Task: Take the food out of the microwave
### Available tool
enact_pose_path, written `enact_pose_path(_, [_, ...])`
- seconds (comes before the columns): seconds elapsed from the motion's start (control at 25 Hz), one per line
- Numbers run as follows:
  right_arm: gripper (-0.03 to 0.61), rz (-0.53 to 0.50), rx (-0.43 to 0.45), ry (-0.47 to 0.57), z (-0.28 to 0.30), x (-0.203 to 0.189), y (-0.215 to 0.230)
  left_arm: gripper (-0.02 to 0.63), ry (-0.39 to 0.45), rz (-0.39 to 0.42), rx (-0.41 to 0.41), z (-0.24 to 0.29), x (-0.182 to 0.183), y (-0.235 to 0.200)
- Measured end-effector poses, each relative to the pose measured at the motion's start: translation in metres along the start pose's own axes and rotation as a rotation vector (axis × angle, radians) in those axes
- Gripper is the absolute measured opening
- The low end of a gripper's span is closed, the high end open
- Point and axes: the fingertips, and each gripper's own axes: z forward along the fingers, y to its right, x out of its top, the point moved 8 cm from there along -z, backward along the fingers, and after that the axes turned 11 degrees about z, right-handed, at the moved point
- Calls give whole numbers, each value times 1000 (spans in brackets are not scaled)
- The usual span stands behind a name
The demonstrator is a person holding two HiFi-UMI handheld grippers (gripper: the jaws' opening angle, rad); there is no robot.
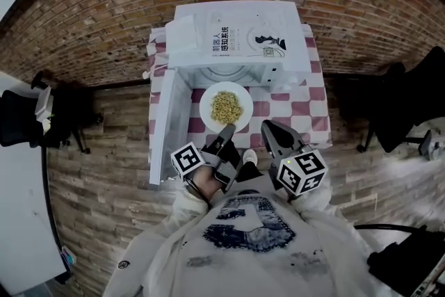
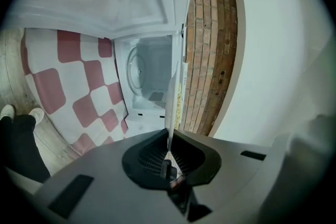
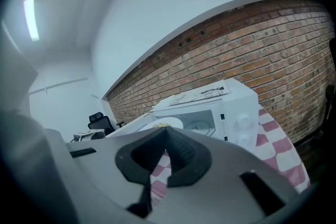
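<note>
outside microwave [image 1: 236, 38], left gripper [image 1: 227, 129] grips plate [image 1: 207, 109] rim; its view hides food [image 1: 226, 106]; right gripper [image 1: 270, 127] closed, empty.

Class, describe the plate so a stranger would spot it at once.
Find the white microwave on the checked table, its door open. Before its mouth is a round white plate of pale yellow food, its near rim pinched by the left gripper. Nothing else in sight carries food.
</note>
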Motion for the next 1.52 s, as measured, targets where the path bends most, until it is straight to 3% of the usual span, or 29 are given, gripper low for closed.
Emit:
enact_pose_path(0.76, [12,-47,18,49,-80,-43,-67,23,0,-1,-59,-95,-58,56])
enact_pose_path(1.52, [12,-75,19,31,-86,-42,-73,23,4,-11,-82,-98,-64,58])
